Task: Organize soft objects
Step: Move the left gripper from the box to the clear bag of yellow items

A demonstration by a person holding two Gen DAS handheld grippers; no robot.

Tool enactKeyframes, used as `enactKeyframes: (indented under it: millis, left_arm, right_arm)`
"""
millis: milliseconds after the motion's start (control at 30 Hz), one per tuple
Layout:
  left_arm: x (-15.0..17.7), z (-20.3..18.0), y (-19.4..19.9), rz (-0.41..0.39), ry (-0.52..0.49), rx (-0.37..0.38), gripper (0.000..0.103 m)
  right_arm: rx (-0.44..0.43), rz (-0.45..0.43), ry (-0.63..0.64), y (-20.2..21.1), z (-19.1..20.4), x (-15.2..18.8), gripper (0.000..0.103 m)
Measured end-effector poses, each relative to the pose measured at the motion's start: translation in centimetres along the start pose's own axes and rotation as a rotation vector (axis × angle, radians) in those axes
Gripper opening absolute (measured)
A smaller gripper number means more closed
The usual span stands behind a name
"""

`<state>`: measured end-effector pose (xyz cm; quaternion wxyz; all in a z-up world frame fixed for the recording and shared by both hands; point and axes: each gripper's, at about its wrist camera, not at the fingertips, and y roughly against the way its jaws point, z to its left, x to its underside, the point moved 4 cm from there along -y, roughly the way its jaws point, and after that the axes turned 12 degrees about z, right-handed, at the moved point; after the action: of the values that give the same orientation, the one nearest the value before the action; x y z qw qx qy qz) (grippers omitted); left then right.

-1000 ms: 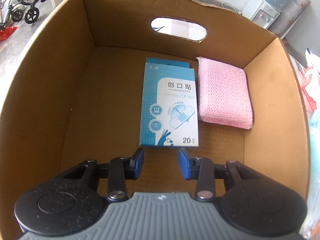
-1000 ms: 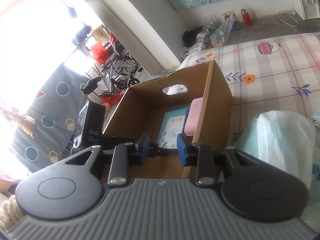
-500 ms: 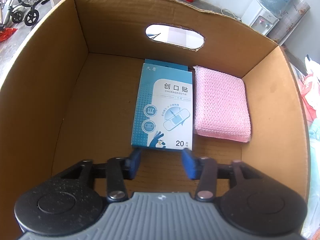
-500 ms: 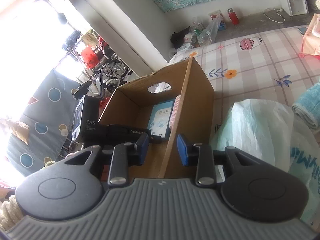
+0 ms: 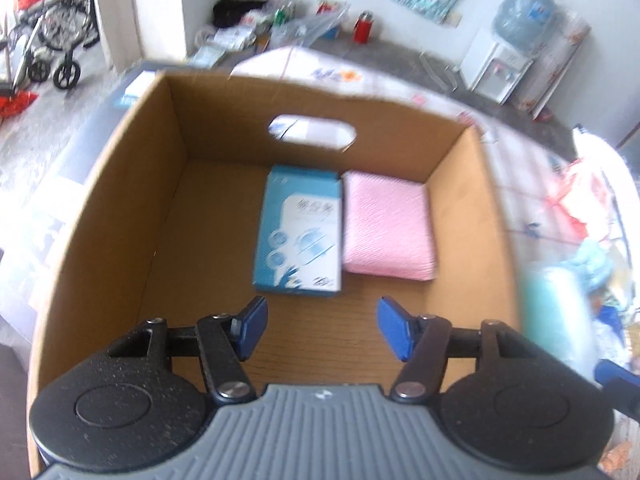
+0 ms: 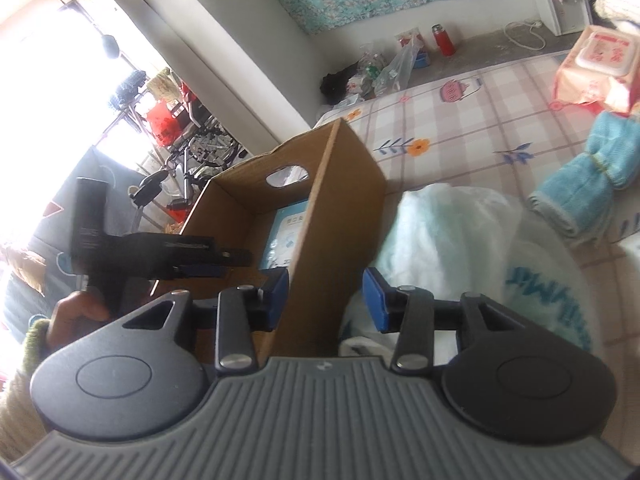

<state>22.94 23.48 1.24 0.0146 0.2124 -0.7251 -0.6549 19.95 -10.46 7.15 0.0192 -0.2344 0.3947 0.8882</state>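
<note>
An open cardboard box (image 5: 120, 208) holds a blue plaster pack (image 5: 300, 236) and a folded pink cloth (image 5: 386, 228) side by side on its floor. My left gripper (image 5: 322, 328) is open and empty, above the box's near edge. My right gripper (image 6: 325, 298) is open and empty, straddling the box's right wall (image 6: 332, 216). To its right lies a bagged pale green soft item (image 6: 472, 248). The left gripper (image 6: 168, 252) shows in the right wrist view over the box.
A folded blue towel (image 6: 592, 176) and a pink wipes pack (image 6: 596, 68) lie on the checked mat (image 6: 460, 128) to the right. A wheelchair (image 5: 52, 40) and a water dispenser (image 5: 508, 52) stand beyond on the floor.
My left gripper has pulled up and back out of the box and opened wider. My right gripper has opened and shifted right toward the bagged item.
</note>
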Motion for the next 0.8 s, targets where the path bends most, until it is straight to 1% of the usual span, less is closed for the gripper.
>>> enactKeyframes:
  millis: [100,200,267,300,367,400,467,533,600,667,733,800]
  left_arm:
    - [0.2,-2.5,2.2,-0.067,-0.049,0.011,0.062]
    - [0.6,-6.4,3.8,-0.125,-0.125,0.026,0.062]
    - [0.7,-9.5,4.4,-0.139,-0.179,0.049,0.062]
    - [0.7,-11.2,4.5,-0.141,-0.208,0.063,0.062]
    - [0.9,-14.7,4.5,-0.138,-0.265,0.097,0.062]
    - [1.0,-16.6,4.4,-0.131,-0.293,0.115,0.062]
    - [1.2,-20.3,3.8,-0.111,-0.335,0.153,0.062]
    - [1.3,-24.0,2.7,-0.087,-0.369,0.193,0.062]
    - [1.7,-27.7,0.8,-0.063,-0.389,0.220,0.060]
    - [1.6,-30.8,-1.4,-0.015,-0.393,0.252,0.059]
    - [1.5,-33.4,-3.5,0.033,-0.383,0.283,0.051]
    - [1.3,-35.2,-5.5,0.063,-0.368,0.306,0.046]
  right_arm:
    - [0.039,-0.044,0.007,2.5,-1.7,-0.2,0.041]
    - [0.102,-0.108,0.019,6.0,-3.8,-1.2,0.043]
    - [0.153,-0.151,0.033,8.5,-5.3,-2.2,0.051]
    - [0.179,-0.170,0.040,9.8,-6.4,-2.9,0.053]
    - [0.223,-0.184,0.048,11.9,-8.2,-4.1,0.061]
    - [0.243,-0.189,0.039,12.9,-9.5,-4.8,0.062]
    - [0.269,-0.178,0.025,14.3,-12.0,-6.1,0.070]
    - [0.282,-0.159,0.002,15.4,-14.8,-7.7,0.073]
    - [0.288,-0.125,-0.022,15.9,-17.5,-9.0,0.074]
    - [0.300,-0.088,-0.052,15.8,-20.0,-10.2,0.074]
    - [0.293,-0.043,-0.067,15.2,-22.2,-11.3,0.074]
    - [0.294,0.021,-0.066,14.0,-23.9,-12.3,0.074]
